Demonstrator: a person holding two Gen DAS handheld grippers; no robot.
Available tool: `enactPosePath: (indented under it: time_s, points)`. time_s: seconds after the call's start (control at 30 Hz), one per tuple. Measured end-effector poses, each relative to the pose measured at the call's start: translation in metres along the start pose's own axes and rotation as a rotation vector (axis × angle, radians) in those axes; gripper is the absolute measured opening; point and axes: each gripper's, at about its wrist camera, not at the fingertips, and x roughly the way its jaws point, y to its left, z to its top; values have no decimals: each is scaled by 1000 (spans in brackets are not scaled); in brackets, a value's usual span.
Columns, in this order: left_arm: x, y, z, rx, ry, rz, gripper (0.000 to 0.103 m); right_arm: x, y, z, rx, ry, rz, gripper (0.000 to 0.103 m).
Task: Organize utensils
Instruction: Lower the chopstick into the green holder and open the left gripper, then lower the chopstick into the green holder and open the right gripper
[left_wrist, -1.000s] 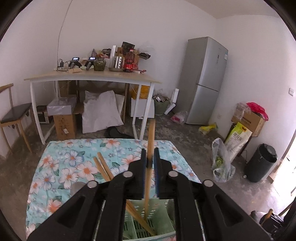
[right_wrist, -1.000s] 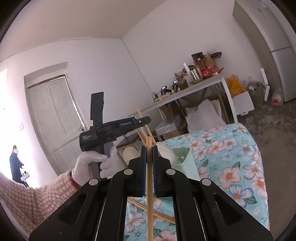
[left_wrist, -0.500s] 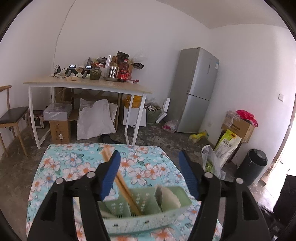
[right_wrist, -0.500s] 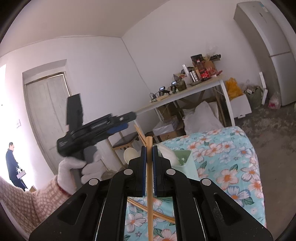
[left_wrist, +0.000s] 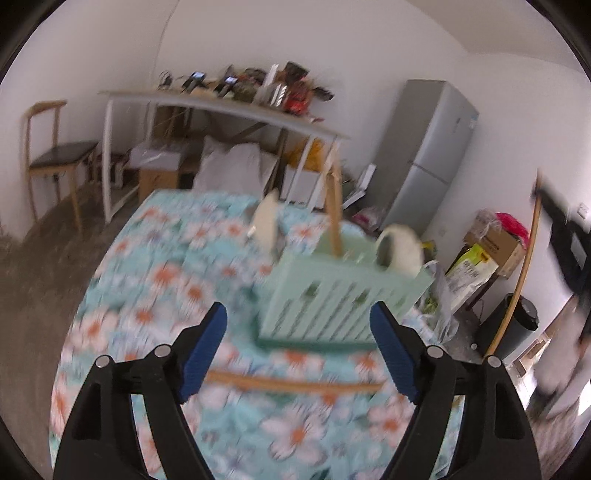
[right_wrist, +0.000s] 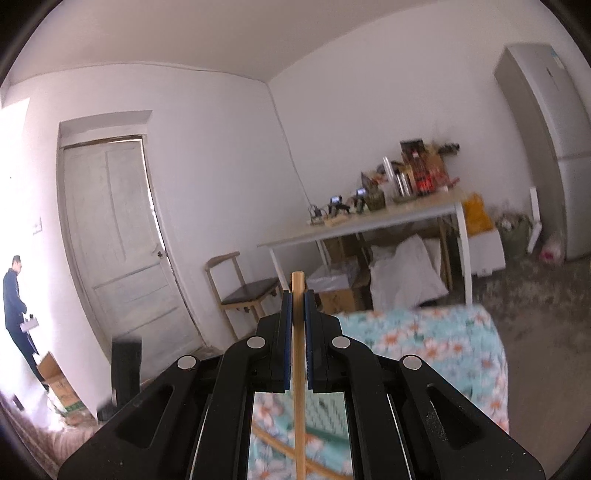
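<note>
The left gripper (left_wrist: 297, 350) hangs above the floral tablecloth (left_wrist: 155, 295) with its blue pads (left_wrist: 201, 345) spread wide and still parting; nothing sits between them. Just beyond the pads stands the mint-green utensil basket (left_wrist: 343, 295), the landmark here. A wooden chopstick (left_wrist: 335, 214) stands upright in it, a pale spoon (left_wrist: 400, 251) leans at its right end, and another pale utensil (left_wrist: 266, 221) rises at its left corner, too blurred to name. On the near side of the basket a loose chopstick (left_wrist: 288, 384) lies flat across the cloth, under the spread pads. To the right of the basket a second long chopstick (left_wrist: 517, 280) slants upward beside a dark blurred shape.

Only the right wrist view shows the grip: the right gripper (right_wrist: 298, 336) is clenched on a chopstick (right_wrist: 298, 369) that pokes up past its pads. The basket barely shows there, only a green patch beneath the jaws.

Behind the basket stand a cluttered white table (left_wrist: 229, 107) with a white sack (left_wrist: 229, 166) beneath, a wooden chair (left_wrist: 55, 155) far left, and a grey fridge (left_wrist: 428, 155) right. The right view alone shows a closed door (right_wrist: 118, 236) and a person (right_wrist: 16, 306) in the bright opening.
</note>
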Motion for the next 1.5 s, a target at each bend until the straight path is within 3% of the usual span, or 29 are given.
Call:
enactPosePath:
  time_s: [0.2, 0.5, 0.7, 1.0, 1.1, 1.17, 1.23, 1.5]
  points:
    - [8, 17, -39, -40, 49, 24, 80, 37, 12, 43, -78, -50, -8, 4]
    - [10, 17, -55, -2, 38, 2, 87, 95, 7, 75, -114, -106, -46, 4]
    - [11, 17, -60, -2, 18, 8, 89, 125, 1, 64, -147, -82, -94, 4]
    - [14, 26, -61, -25, 11, 17, 89, 164, 0, 8, -257, 96, -159, 5]
    - [13, 30, -60, -38, 4, 25, 89, 164, -1, -11, -258, 169, -158, 5]
    - [13, 31, -60, -45, 1, 29, 89, 159, -1, -17, -249, 187, -171, 11]
    - [13, 32, -60, -49, 1, 37, 89, 149, -2, -18, -224, 183, -182, 28]
    - [9, 28, -61, -33, -8, 50, 89, 74, -2, -4, -94, 114, -167, 33]
